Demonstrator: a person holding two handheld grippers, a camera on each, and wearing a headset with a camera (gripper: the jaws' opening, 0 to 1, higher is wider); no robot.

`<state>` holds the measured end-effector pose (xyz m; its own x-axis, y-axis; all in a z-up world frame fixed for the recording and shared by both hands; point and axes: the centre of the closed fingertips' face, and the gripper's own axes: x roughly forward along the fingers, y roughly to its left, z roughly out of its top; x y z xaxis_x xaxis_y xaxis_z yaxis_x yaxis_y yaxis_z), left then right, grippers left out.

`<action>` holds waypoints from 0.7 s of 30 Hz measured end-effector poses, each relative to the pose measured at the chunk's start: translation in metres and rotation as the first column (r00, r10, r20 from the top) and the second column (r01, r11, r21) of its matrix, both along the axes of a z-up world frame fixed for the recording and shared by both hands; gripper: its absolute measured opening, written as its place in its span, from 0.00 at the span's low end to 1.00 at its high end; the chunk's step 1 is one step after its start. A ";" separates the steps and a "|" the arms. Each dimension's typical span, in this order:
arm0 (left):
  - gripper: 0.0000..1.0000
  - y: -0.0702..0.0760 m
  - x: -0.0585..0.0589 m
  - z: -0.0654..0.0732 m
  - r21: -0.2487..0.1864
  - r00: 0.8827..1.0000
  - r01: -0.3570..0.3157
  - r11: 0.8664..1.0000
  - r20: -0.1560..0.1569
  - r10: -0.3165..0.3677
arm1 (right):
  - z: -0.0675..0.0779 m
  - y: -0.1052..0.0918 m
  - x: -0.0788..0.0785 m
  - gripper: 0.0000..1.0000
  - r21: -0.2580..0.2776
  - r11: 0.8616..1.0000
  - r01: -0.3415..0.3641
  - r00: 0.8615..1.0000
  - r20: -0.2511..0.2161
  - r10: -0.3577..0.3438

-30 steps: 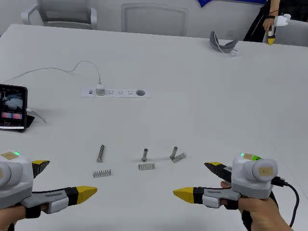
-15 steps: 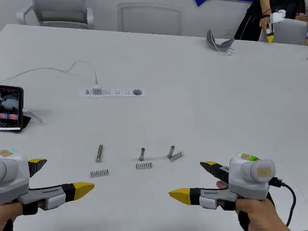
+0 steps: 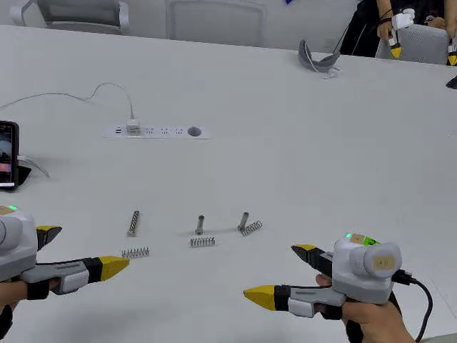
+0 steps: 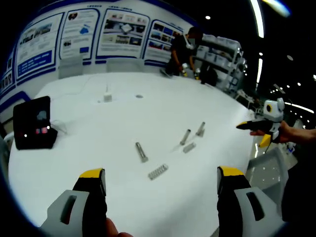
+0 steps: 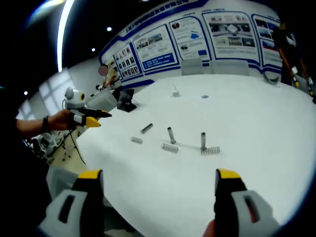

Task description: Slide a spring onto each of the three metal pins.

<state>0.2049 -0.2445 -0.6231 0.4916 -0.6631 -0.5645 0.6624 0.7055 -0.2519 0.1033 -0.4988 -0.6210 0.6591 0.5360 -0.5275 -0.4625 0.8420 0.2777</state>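
The left hand-held gripper [image 3: 84, 248] hovers spread and empty over the near edge of the worktop [image 3: 285, 143]. Just ahead of it, close to that edge, the left pin [image 3: 133, 222] seems to lie flat, with the left spring [image 3: 135, 252] a little nearer; a nudge could roll either one away. The middle pin [image 3: 200, 225] and right pin [image 3: 243, 221] appear to stand on end, so a clumsy push may topple them. The middle spring [image 3: 202, 241] lies near its pin, and the right spring [image 3: 251, 228] seems to touch its own. Such tiny coils could squirt out of a hard pinch. The right hand-held gripper [image 3: 280, 271] is likewise spread, holding nothing.
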 end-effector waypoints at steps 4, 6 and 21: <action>0.94 -0.005 0.006 -0.004 0.001 1.000 0.010 1.000 -0.005 -0.010 | -0.001 0.000 0.000 0.95 -0.005 1.000 0.001 1.000 -0.005 -0.001; 0.94 -0.006 0.010 -0.006 0.003 1.000 0.010 1.000 -0.008 -0.010 | -0.001 0.000 0.000 0.95 -0.004 1.000 -0.001 1.000 -0.008 0.001; 0.92 -0.022 0.030 -0.021 0.004 0.999 0.015 1.000 -0.029 -0.015 | -0.010 0.000 -0.008 0.96 -0.001 1.000 -0.002 0.999 -0.039 0.002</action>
